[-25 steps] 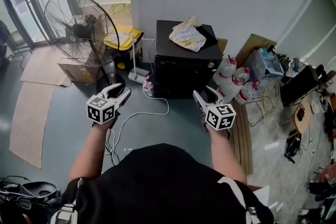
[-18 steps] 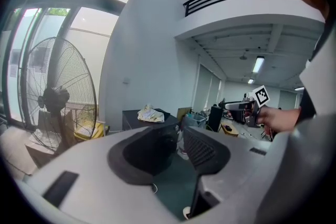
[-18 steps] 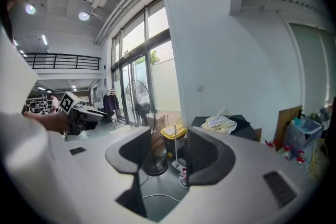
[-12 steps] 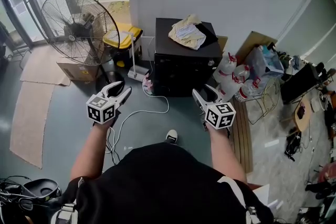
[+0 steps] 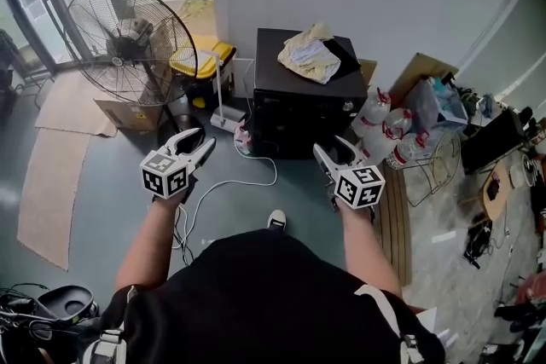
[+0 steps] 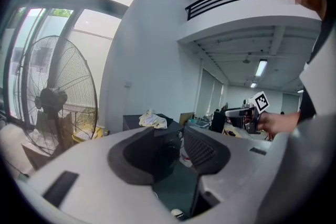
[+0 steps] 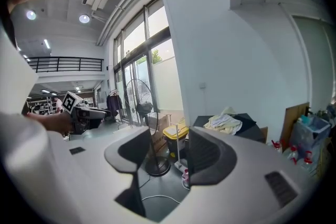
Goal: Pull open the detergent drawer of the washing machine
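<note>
A black box-shaped washing machine (image 5: 303, 102) stands against the white wall with a crumpled pale cloth (image 5: 309, 54) on its top. I cannot make out a drawer on its dark front. Both grippers hang in the air short of it, touching nothing. My left gripper (image 5: 200, 147) is open, its jaws empty, and in the left gripper view (image 6: 176, 147) they frame the machine (image 6: 132, 122) far ahead. My right gripper (image 5: 334, 151) is opening with nothing between the jaws; in the right gripper view (image 7: 165, 152) the machine (image 7: 247, 128) lies off to the right.
A big standing fan (image 5: 132, 34) and a yellow-lidded bin (image 5: 200, 60) stand left of the machine. A white cable (image 5: 243, 183) trails over the floor before it. Water bottles (image 5: 384, 128) and a wooden slat board (image 5: 394, 217) lie to its right. My shoe (image 5: 276, 222) shows below.
A white shoe has come into view on the floor in front of me. Both grippers have edged a little toward the machine, still apart from it.
</note>
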